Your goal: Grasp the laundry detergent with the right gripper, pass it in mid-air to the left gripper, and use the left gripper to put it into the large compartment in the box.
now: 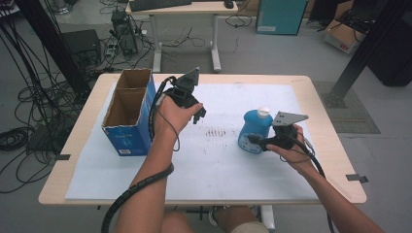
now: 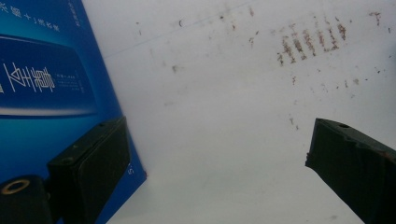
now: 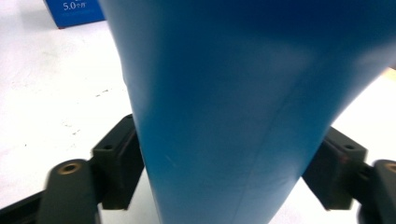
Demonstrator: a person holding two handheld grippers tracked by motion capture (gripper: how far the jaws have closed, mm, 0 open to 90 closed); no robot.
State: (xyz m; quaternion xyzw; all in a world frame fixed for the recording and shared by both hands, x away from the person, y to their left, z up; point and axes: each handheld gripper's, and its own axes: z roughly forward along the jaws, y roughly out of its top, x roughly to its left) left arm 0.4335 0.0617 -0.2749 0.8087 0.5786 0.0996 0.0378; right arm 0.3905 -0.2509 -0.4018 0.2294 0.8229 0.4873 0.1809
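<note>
floor (image 1: 272,53): grey, cables | desk (image 1: 182,9): behind | table (image 1: 320,121): wooden

We see a light wood surface (image 1: 320,104) under a white mat (image 1: 214,165) with brownish smudges (image 1: 215,132) mid-mat. Behind it a white-legged desk (image 1: 184,8) carries a keyboard (image 1: 160,4). Cables (image 1: 29,107) tangle across the floor on the left, a teal box (image 1: 282,15) and cardboard carton (image 1: 342,35) stand at the far right.

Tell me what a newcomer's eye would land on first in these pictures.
First, the blue plastic bottle with a white cap, standing right of centre on the white mat, with the right gripper clamped on its body. Next, the open blue cardboard box at the mat's left edge. The left gripper is held beside it, jaws wide apart and empty.
</note>
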